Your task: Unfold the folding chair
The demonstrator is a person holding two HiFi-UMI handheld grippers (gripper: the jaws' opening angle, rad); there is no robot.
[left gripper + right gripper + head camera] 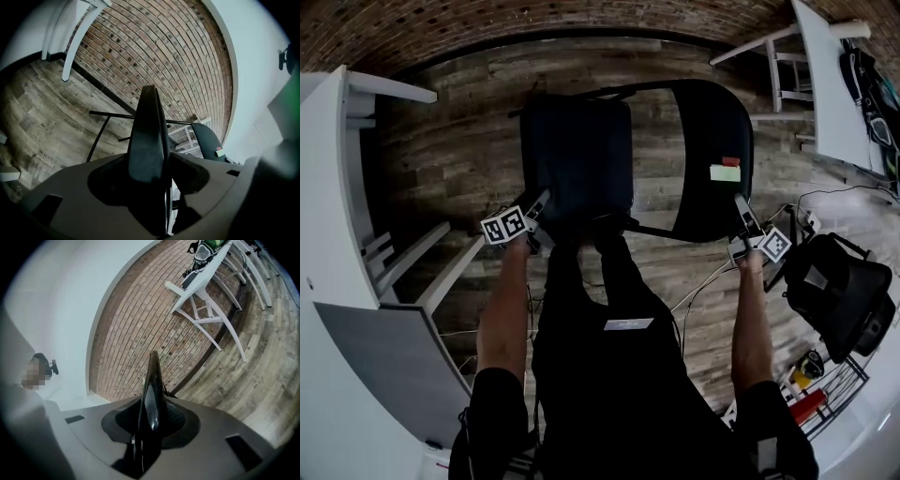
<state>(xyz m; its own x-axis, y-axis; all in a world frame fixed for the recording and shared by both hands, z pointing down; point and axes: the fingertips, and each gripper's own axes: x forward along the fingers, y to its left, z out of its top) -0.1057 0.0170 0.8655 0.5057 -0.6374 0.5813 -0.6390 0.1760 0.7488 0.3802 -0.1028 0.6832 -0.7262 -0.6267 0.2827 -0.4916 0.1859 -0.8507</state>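
Head view takes in the plank floor [459, 150] and, straight ahead of the person, the folding chair [694, 112]. Its seat [577, 155] is toward the left and its backrest [717, 202] toward the right, with a strip of floor showing between them. Each panel's near edge points back at a hand: the left gripper [539, 211] meets the seat, the right gripper [741, 217] the backrest. The right fingers [180, 420] are clamped on the backrest's thin edge. The left fingers [190, 171] stand wide around the thick seat edge with a sliver of light beside it, so that hold looks slack. The next move likely turns on swinging the seat away from the backrest, and the left hand is nearer the seat.
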